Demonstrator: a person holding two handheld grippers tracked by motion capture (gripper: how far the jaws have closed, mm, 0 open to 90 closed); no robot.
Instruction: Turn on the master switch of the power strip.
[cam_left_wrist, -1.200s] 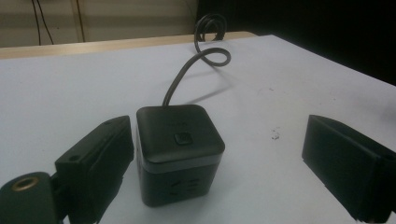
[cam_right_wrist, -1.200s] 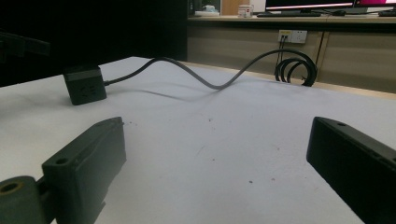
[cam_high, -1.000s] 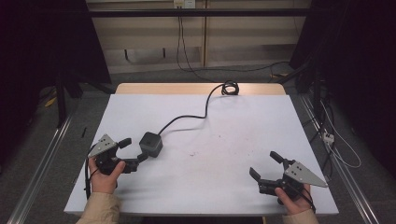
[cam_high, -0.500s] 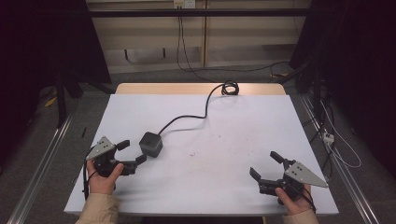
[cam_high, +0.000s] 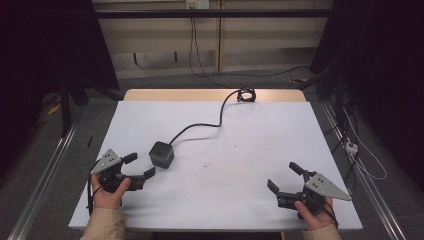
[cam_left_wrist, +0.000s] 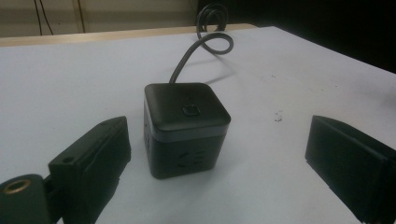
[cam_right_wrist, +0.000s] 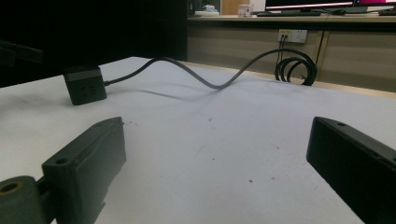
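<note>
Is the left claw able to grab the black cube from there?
Probably yes: the left claw is open, the cube sits just ahead between its jaws, and nothing lies between.

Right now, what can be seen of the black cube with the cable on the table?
The black cube is a small power-socket block with rounded edges, of matte plastic by its look. Its top carries a small button, a paler grey band runs below the top, and socket slots show on the side faces. It sits upright on the white table, left of centre. A black cable leaves its far side and snakes to a coil at the table's far edge. The left gripper is open just short of it, not touching.
</note>
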